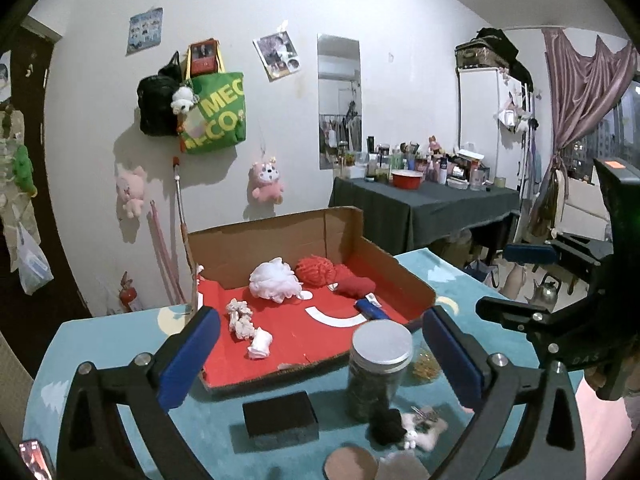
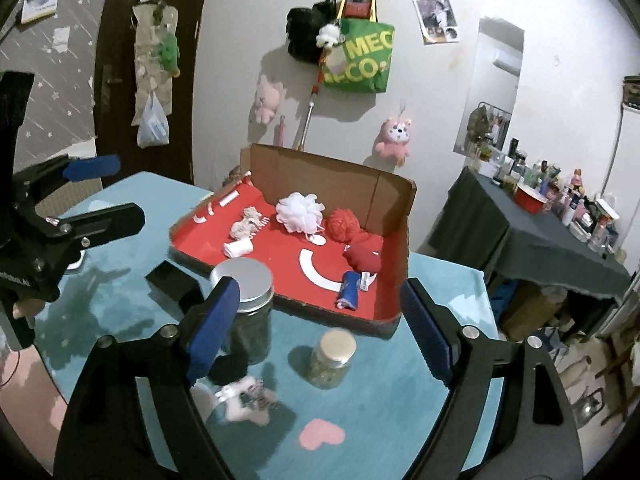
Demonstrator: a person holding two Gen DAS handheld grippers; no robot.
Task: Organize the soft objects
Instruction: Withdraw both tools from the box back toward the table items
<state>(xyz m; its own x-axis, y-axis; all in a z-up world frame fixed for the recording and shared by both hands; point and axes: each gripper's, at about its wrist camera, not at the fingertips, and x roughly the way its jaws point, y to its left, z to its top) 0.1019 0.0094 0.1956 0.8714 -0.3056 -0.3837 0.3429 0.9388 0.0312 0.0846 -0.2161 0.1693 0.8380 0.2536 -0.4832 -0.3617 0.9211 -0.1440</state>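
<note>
A cardboard box [image 1: 280, 236] [image 2: 320, 176] with a red floor stands on the teal table. It holds a white bath pouf [image 1: 276, 280] [image 2: 300, 210], a red pouf [image 1: 316, 272] [image 2: 342, 224], a red cloth [image 1: 354, 286] [image 2: 362, 258], a blue roll [image 1: 374, 311] [image 2: 349, 290], a beige knotted piece [image 1: 240, 320] [image 2: 246, 222] and a white wad [image 1: 260, 344] [image 2: 238, 248]. On the table in front lie a black sponge block [image 1: 280, 420] [image 2: 172, 280], a black fuzzy lump [image 1: 386, 426] and a pale plush [image 1: 424, 428] [image 2: 244, 400]. My left gripper [image 1: 320, 360] [image 2: 104, 194] and right gripper [image 2: 320, 332] [image 1: 516, 284] both hang open above the table, holding nothing.
A large metal-lidded jar [image 1: 380, 368] [image 2: 244, 304] and a small cork-lidded jar [image 2: 332, 360] stand in front of the box. A pink heart patch [image 2: 322, 434] marks the table cloth [image 1: 100, 352]. A cluttered side table [image 1: 424, 200] [image 2: 540, 240] stands to the right; bags and plush toys hang on the wall.
</note>
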